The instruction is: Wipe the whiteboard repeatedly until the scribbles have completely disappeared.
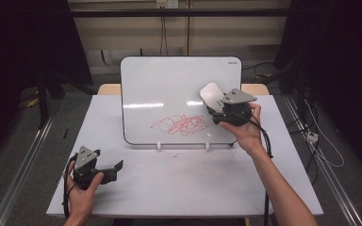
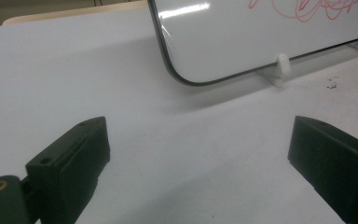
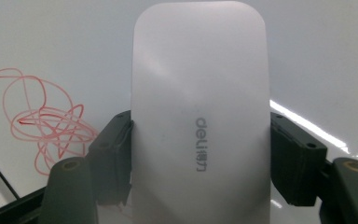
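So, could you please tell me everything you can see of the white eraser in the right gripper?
The eraser is a smooth, matte white oblong with rounded corners, plastic by its look, with grey "deli" lettering along its length. The right gripper clamps its long sides between both jaws. It is held up in front of the whiteboard, right of the red scribble; contact with the board cannot be told.

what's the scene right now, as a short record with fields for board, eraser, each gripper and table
board: whiteboard propped upright on two small white feet, red scribble low on its face
eraser: white eraser, printed logo, up against the board right of the scribble
right gripper: shut on the eraser's sides
left gripper: open, holding nothing, low over the table's near left
table: white top, small dark specks by the board's base
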`<state>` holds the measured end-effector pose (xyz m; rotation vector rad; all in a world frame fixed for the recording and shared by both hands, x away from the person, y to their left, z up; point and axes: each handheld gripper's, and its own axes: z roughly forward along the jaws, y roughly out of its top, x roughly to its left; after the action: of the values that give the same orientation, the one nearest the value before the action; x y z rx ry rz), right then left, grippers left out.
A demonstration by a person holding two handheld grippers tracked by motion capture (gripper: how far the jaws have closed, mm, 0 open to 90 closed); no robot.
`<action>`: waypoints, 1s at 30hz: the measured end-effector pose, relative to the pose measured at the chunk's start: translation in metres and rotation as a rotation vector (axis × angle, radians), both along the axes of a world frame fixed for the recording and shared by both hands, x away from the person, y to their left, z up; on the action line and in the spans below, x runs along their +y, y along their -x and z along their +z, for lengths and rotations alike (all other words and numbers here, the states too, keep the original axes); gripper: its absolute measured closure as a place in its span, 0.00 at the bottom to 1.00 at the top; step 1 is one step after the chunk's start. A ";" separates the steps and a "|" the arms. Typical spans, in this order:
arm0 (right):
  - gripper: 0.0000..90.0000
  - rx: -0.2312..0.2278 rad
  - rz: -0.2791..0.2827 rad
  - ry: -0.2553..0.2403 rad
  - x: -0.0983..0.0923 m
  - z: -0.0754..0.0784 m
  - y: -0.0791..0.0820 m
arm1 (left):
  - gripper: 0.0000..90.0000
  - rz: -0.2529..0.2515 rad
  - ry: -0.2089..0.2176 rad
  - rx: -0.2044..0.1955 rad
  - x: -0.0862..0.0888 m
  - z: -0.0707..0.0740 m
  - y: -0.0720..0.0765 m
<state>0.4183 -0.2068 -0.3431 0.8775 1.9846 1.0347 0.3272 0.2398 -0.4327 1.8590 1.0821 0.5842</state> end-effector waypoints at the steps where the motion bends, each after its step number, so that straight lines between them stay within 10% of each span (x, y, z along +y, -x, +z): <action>1: 0.35 0.001 0.004 -0.001 0.001 -0.001 0.001 | 0.06 0.000 0.002 0.003 0.000 0.000 0.000; 30: 0.35 0.025 -0.032 0.067 0.009 -0.028 -0.001 | 0.06 -0.003 0.017 0.025 -0.004 0.000 -0.003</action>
<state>0.4195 -0.1981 -0.3712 0.8873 2.0071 0.9384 0.3306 0.2360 -0.4324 1.8570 1.0975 0.5503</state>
